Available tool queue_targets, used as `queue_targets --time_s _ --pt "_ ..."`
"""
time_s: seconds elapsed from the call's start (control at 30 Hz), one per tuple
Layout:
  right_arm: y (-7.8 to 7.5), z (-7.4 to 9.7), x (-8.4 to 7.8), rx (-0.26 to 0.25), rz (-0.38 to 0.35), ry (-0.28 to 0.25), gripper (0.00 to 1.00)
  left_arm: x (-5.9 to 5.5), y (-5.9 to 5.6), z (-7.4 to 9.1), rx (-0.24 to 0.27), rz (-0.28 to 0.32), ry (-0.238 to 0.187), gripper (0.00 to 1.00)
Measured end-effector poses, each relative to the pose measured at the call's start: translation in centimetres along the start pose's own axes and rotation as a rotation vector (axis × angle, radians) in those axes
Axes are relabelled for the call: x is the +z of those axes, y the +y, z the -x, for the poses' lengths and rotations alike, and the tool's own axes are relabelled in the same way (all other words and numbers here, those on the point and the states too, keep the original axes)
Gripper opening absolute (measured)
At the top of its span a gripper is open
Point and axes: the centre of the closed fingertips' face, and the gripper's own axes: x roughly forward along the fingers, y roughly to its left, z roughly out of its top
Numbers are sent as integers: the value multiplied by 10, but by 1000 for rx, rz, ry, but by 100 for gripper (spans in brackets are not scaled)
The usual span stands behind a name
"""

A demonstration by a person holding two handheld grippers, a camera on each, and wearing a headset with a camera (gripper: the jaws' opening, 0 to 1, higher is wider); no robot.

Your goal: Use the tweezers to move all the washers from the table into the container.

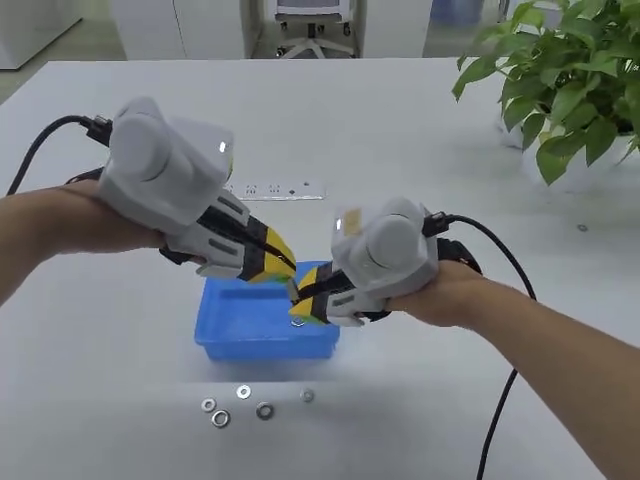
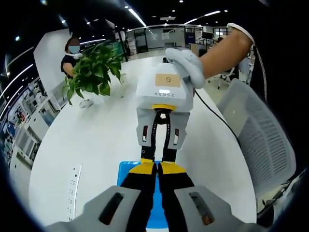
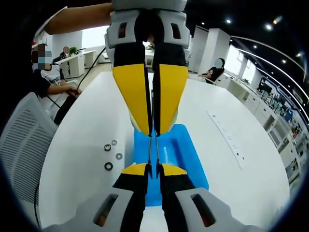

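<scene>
1. White counter [image 1: 420, 150]: smooth and bare. A washer dropped outside the container would likely skid or roll, possibly off the near edge.
2. Blue rectangular plastic container [image 1: 265, 350]: at centre, directly under both sets of fingers. It is light by the look of it. A downward nudge on its rim could tip or shove it towards the loose washers just near of it.
3. Left gripper [image 1: 283, 268] and right gripper [image 1: 300, 300]: tip to tip above the container, fingers on both drawn almost fully together. Both appear pinched on the tweezers, the left less certainly. If one lets go early, or they pull out of line, the tool could twist or fall.
4. Thin metal tweezers [image 3: 151, 150]: a narrow strip bridging the two sets of fingertips. The grip area is small, so slip risk is high.
5. Small metal ring washers [image 1: 264, 410]: five lie loose on the counter in a near cluster, outside the container. One ring [image 1: 298, 322] sits below the right fingertips. I cannot tell whether it is held or lying inside. If held, a loosened pinch drops it.
6. Surroundings: green potted plant [image 1: 570, 80] far right, white power strip [image 1: 275, 188] beyond the container, both well apart and not obstructing. The black cable [image 1: 500, 260] trailing from the right gripper could drag across the counter.
</scene>
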Motion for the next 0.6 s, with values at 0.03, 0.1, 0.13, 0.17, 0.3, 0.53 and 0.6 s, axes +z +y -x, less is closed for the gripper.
queue_targets --time_s 0.03,0.1,0.13,0.17,0.3,0.53,0.6 --pt "2 1 0 -2 -3 -3 11 1 -2 0 -3 -1 -1 6" --pt "5 3 0 -7 -9 -6 11 3 -5 0 -9 -7 -1 6" --pt "7 4 0 -7 -11 -6 11 3 -6 -1 -9 -8 -1 6" --pt "10 4 0 -9 -12 -7 11 4 -10 -1 -16 -9 -2 6" --pt "18 5 -3 -8 -19 -8 11 4 -18 -4 -27 -12 -2 6" --pt "29 5 -9 -4 -27 -5 11 1 -29 -8 -43 -9 0 6" --pt "32 5 -10 -3 -31 -5 11 0 -31 -10 -47 -9 3 6"
